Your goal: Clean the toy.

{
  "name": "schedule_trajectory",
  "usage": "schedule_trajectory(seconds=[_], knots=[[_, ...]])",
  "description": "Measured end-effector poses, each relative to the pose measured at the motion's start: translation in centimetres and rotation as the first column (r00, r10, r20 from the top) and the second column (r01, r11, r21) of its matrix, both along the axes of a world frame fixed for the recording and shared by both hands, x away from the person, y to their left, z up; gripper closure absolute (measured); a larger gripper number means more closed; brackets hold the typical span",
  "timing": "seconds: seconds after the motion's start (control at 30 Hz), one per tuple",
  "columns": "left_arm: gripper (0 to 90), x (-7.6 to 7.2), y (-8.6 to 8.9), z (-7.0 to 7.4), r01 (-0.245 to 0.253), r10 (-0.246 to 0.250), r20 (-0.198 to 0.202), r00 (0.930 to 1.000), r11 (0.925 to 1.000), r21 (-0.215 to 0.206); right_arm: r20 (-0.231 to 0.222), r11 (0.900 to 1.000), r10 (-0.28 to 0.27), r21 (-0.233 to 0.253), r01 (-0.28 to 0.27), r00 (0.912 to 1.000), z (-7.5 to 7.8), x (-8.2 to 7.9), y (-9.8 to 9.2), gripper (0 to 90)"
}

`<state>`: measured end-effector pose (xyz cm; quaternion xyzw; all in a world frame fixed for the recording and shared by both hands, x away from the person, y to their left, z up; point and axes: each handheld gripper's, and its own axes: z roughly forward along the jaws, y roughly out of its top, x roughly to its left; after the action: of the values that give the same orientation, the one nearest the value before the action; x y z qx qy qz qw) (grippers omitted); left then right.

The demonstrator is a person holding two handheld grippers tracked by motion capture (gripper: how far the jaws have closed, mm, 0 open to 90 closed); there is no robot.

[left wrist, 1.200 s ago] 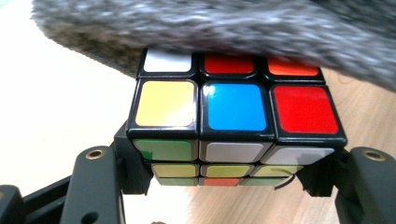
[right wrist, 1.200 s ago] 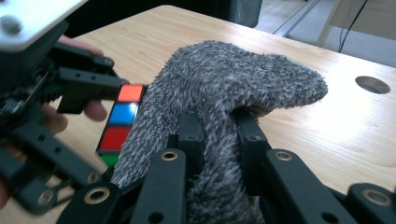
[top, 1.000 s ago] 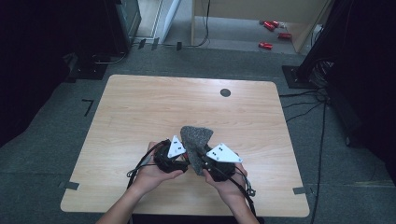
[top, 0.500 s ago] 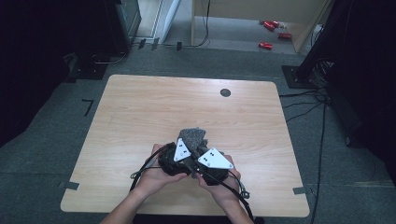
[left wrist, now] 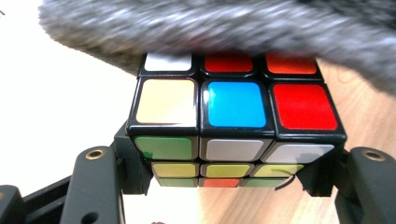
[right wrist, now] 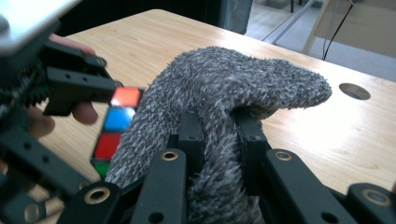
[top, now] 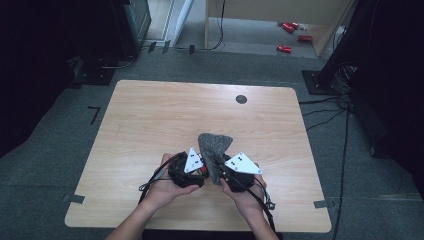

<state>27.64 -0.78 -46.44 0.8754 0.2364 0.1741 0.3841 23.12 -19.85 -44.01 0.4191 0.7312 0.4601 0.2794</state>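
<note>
Wooden table [top: 150, 120], unlabelled colour cube [left wrist: 233, 126] under grey cloth [right wrist: 219, 88].

Black two-jaw grippers, brass-ringed pivot holes, white-dotted grey triangular plates, trailing black cables

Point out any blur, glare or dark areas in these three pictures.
Left gripper view: the grey cloth is smeared out of focus, the table bleached white by glare, the puzzle cube sharp. Right gripper view: the left tongs near the lens are soft. High view: the floor around the table is very dark.
</note>
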Motion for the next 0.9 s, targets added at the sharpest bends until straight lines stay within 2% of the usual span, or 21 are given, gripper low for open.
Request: schedule_trajectory(seconds=[0.17,0.3,0.5,0.67,0.9], knots=[[35.1,0.5,0.8,0.2,-0.032,0.032,-0.004,0.9995,0.9994,-0.009,-0.003,0.999,0.032,-0.014,-0.032,0.9995,0.0,-0.5,0.6,77.1],[35.1,0.7,1.0,0.2,-0.046,0.046,-0.004,0.9989,0.9989,-0.002,0.015,0.999,0.04,-0.036,-0.039,0.9991,0.0,-1.0,1.6,77.0],[35.1,0.5,0.8,0.1,-0.041,0.041,0.006,0.9991,0.9991,0.009,0.042,0.997,0.069,-0.049,-0.067,0.9967,0.6,-1.7,2.4,76.8],[35.1,0.2,0.4,0.2,-0.035,0.034,0.017,0.9993,0.9992,0.017,0.035,0.994,0.09,-0.058,-0.088,0.9953,0.3,-1.8,3.0,76.8],[35.1,-0.1,0.0,0.0,-0.031,0.029,0.035,0.9989,0.9986,0.044,0.025,0.994,0.096,-0.053,-0.095,0.9951,0.1,-1.4,2.8,76.5]])
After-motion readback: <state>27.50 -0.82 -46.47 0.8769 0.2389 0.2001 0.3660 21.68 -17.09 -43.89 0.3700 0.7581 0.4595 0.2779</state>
